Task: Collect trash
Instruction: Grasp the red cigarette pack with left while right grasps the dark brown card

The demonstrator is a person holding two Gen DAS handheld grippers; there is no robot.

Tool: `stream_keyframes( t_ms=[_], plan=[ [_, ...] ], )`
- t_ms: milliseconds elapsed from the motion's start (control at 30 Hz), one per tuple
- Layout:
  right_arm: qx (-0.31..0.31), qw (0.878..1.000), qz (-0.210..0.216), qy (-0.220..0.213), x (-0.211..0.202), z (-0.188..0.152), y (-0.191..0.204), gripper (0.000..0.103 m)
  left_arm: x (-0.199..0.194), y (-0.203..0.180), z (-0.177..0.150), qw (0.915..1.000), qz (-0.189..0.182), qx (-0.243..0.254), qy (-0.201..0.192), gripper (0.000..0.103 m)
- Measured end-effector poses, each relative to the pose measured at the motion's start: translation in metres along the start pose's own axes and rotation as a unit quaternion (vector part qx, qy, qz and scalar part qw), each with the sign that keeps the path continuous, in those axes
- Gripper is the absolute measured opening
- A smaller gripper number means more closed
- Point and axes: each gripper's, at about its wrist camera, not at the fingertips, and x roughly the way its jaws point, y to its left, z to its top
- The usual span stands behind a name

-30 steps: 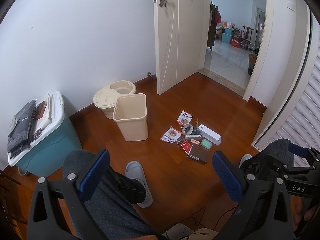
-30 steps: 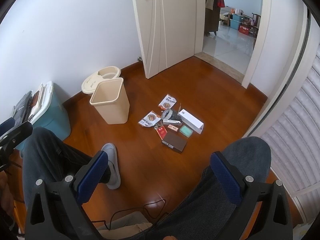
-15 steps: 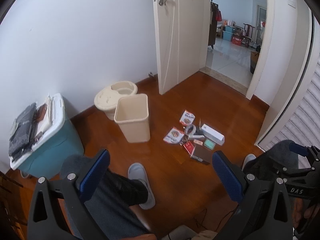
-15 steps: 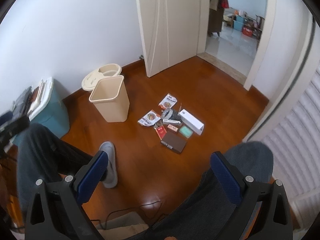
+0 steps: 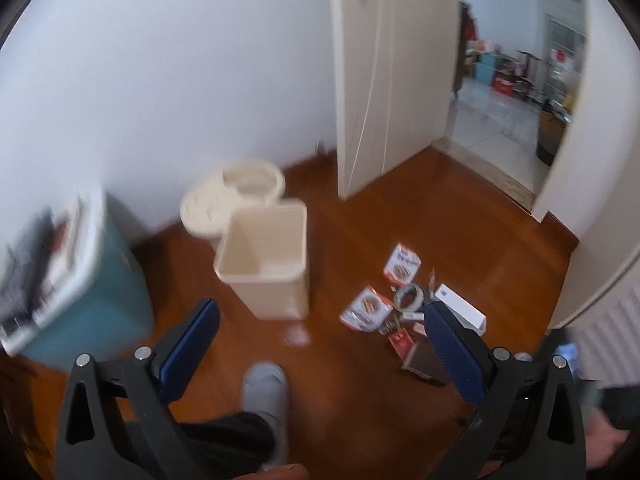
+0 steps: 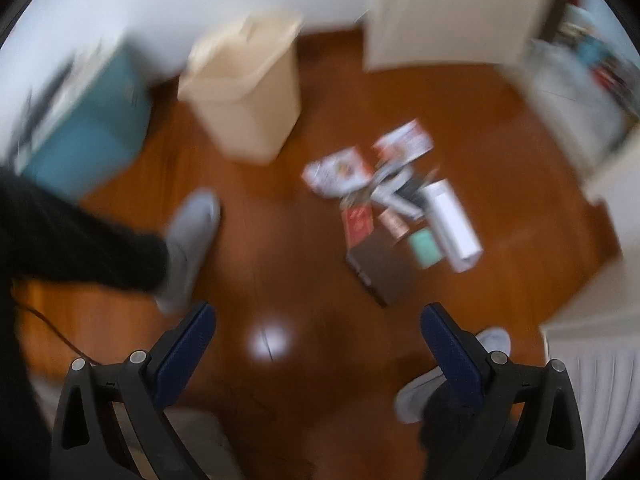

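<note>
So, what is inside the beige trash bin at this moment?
The beige trash bin shows only bare inner walls and part of a bare bottom in the left wrist view. Its near wall hides the rest of the bottom.

Glossy reddish-brown wooden floor meets plain white walls. Far right, a white panelled door stands open onto a bright tiled room.
</note>
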Motion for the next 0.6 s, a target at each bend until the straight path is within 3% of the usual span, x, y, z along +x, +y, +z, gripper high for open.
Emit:
stream_keyframes(
  t_ms=[33, 133, 167, 233, 300, 467, 600],
  plan=[
    [-0.033, 0.999, 0.003, 0.039, 0.032, 0.009, -0.004, 0.103, 0.014, 0.002, -0.003, 0.9998, -0.003, -0.009, 0.018, 0.103],
    [-0.123, 0.986, 0.040, 0.103, 0.093, 0.026, -0.009, 0.103, 0.052, -0.001, -0.009, 0.9982, 0.013, 0.005, 0.059, 0.103],
    [-0.123, 0.986, 0.040, 0.103, 0.093, 0.026, -0.009, 0.103, 0.064, 0.000, -0.012, 0.9971, 0.021, 0.006, 0.072, 0.103],
    [-0.185, 0.976, 0.021, 0.112, 0.126, 0.032, -0.016, 0.103, 0.081, 0.002, -0.012, 0.9952, 0.028, 0.000, 0.094, 0.103],
    [-0.231, 0.964, 0.001, 0.130, 0.194, 0.035, -0.045, 0.103, 0.098, -0.003, -0.013, 0.9935, 0.041, 0.004, 0.106, 0.103],
    [-0.249, 0.957, 0.014, 0.151, 0.272, 0.028, -0.078, 0.103, 0.144, -0.025, -0.023, 0.9893, 0.089, 0.047, 0.106, 0.103],
    [-0.247, 0.955, 0.029, 0.161, 0.304, 0.018, -0.094, 0.103, 0.196, -0.048, -0.029, 0.9852, 0.088, 0.040, 0.141, 0.103]
  ],
)
